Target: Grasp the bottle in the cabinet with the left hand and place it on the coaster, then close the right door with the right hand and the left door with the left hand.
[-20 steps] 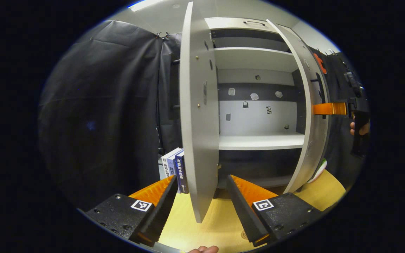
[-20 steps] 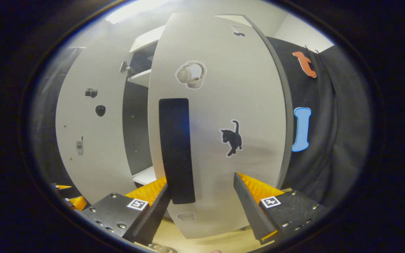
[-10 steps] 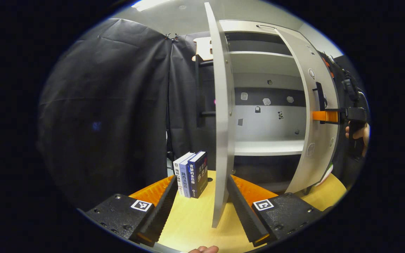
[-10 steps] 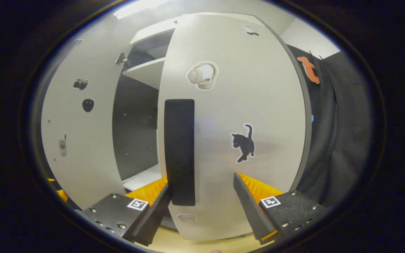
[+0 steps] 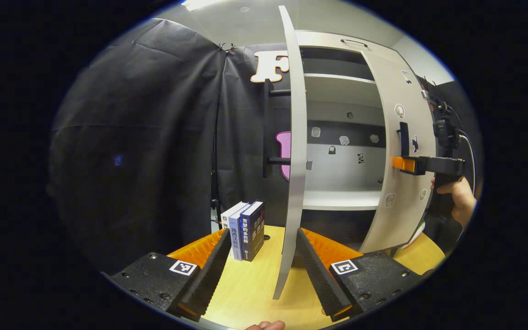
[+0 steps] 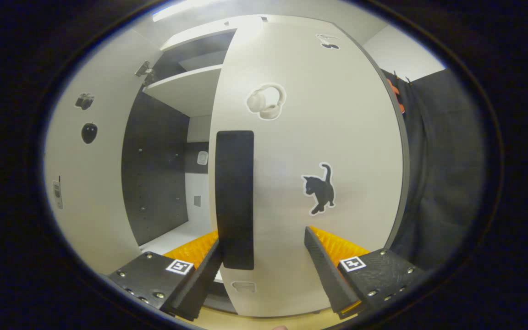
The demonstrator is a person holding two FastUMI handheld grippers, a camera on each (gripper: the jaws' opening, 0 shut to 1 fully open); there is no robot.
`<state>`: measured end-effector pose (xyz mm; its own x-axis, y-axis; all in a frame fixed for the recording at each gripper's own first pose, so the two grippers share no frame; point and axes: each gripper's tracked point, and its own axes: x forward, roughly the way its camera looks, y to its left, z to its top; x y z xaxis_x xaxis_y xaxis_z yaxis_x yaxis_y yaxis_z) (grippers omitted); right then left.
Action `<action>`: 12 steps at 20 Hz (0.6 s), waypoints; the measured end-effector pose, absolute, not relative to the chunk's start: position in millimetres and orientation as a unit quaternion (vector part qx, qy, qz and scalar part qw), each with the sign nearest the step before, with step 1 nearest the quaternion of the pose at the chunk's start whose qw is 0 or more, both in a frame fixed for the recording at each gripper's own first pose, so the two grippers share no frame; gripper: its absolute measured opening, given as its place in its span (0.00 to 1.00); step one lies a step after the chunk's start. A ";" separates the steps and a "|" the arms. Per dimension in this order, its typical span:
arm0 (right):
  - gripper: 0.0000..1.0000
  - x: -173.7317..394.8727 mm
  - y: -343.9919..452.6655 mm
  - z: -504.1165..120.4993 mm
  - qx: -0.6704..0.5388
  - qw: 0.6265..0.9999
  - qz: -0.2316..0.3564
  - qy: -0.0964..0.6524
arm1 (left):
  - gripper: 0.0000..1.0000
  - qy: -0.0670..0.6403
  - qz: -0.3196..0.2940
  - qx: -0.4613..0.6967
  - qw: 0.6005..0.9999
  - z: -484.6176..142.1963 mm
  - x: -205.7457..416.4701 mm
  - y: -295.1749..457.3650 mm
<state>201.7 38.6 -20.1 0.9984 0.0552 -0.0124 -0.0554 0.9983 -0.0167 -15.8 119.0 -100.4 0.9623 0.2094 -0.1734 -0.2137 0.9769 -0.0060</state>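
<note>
My light comes from overhead: a bright ceiling strip (image 5: 200, 4) sits at the top edge of the left gripper view, and a second glowing patch washes out the top of the right gripper view. The right door (image 6: 310, 165) carries a soft, hazy glare across its pale face, so contrast there looks milky. The black cloth (image 5: 140, 151) swallows light and reads as dim, with faint creases. Inside the cabinet (image 5: 342, 137) the shelves shade the recesses beneath them. Straight edges bow strongly toward the rim of each view. The left door (image 5: 294, 151) looks crisp; my nearest fingers (image 6: 200, 275) are slightly soft.
</note>
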 end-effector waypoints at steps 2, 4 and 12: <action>1.00 201.6 38.8 -20.3 -0.008 1.000 0.020 0.003 | 0.90 0.083 0.101 -0.012 0.991 -96.8 -19.1 117.8; 1.00 201.9 38.9 -21.0 -0.009 1.000 0.013 0.003 | 0.90 0.081 0.095 -0.014 0.992 -92.0 -24.0 117.0; 1.00 201.9 39.3 -22.0 -0.007 1.000 0.002 0.005 | 0.88 0.060 0.084 -0.019 0.994 -54.5 -33.0 141.6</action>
